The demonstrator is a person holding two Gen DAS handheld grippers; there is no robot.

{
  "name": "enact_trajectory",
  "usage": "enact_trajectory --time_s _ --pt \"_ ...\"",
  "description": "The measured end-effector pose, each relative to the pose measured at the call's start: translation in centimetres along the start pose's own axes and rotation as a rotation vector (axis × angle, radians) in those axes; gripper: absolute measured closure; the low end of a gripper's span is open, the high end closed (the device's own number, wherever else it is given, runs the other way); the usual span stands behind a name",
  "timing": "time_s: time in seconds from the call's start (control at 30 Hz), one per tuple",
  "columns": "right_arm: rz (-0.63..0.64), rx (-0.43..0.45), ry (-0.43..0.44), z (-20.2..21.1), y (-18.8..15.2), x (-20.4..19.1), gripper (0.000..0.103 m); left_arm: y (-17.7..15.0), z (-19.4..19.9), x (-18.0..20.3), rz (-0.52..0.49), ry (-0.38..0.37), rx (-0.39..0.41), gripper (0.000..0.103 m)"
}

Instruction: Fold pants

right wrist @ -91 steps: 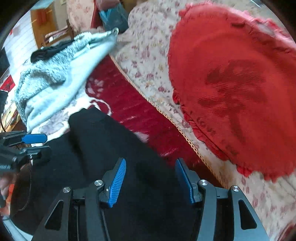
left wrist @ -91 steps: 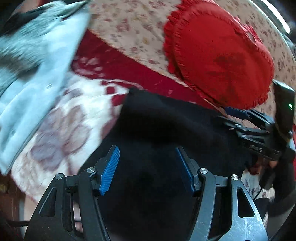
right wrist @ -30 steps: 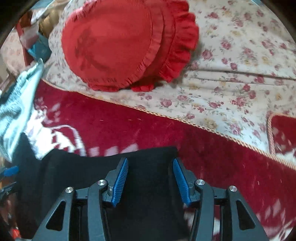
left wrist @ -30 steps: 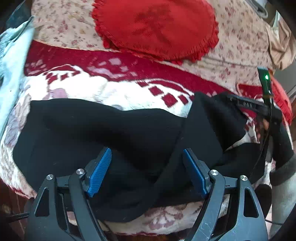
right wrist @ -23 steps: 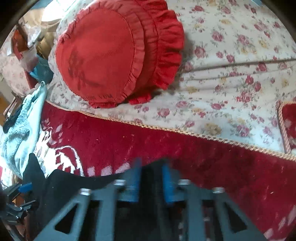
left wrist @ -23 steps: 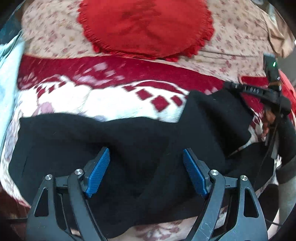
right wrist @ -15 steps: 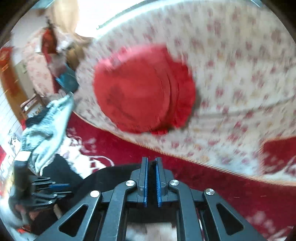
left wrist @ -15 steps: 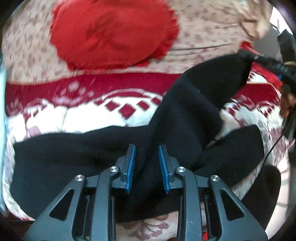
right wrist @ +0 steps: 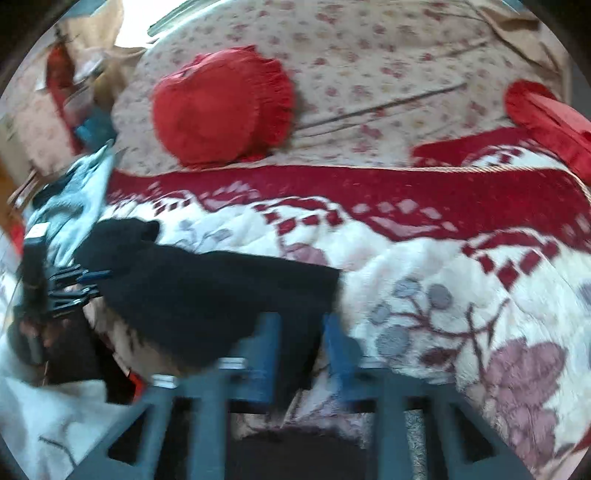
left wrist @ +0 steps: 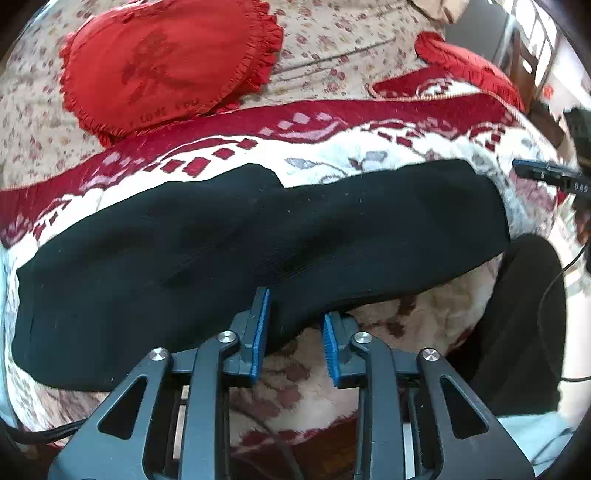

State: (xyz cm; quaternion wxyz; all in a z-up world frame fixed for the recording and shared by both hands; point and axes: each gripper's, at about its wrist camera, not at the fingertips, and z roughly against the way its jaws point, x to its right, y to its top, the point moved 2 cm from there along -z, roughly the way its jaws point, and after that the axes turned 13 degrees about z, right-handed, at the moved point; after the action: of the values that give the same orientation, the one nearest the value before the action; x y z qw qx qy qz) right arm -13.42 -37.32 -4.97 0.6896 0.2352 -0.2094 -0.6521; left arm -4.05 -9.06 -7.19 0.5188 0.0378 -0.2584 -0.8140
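Note:
The black pants [left wrist: 258, 236] lie folded lengthwise across the red-and-white patterned blanket [left wrist: 369, 147]. My left gripper [left wrist: 293, 343] sits at their near edge with the jaws partly apart around the hem, not pinching it. In the right wrist view the pants [right wrist: 207, 291] stretch leftward. My right gripper [right wrist: 301, 350] is blurred at their right end, jaws partly apart with the cloth edge between them. The right gripper also shows at the right edge of the left wrist view [left wrist: 543, 173], and the left gripper at the left of the right wrist view [right wrist: 74, 284].
A round red frilled cushion [left wrist: 166, 62] leans on the floral sofa back [left wrist: 332, 33]. A second red cushion [left wrist: 469, 70] lies at the right. A grey-blue garment [right wrist: 74, 192] lies at the left. The sofa's front edge runs below my grippers.
Both grippers were shut on the pants half a second ago and have opened partway. The lifted leg has been laid down, so the pants now lie flat and straight.

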Motion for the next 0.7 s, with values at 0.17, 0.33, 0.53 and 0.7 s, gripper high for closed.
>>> enact_trajectory --time_s 0.17,0.33,0.53,0.7 --pt "-0.121 0.06 0.06 -1.0 1.1 1.2 0.05 0.2 1.6 -0.8 0.032 -0.002 0.019 0.062" --pt "-0.067 -0.078 -0.004 -4.7 1.2 -0.4 0.05 0.3 2.2 -1.4 0.062 0.001 0.034 0.059" --pt "-0.106 -0.129 -0.021 -6.4 -0.4 -0.1 0.078 0.5 3.7 -2.3 0.076 -0.005 0.069 0.059" --pt "0.047 -0.075 -0.114 -5.1 1.8 -1.9 0.095 1.3 3.8 -4.8 0.157 0.03 0.077 0.059"
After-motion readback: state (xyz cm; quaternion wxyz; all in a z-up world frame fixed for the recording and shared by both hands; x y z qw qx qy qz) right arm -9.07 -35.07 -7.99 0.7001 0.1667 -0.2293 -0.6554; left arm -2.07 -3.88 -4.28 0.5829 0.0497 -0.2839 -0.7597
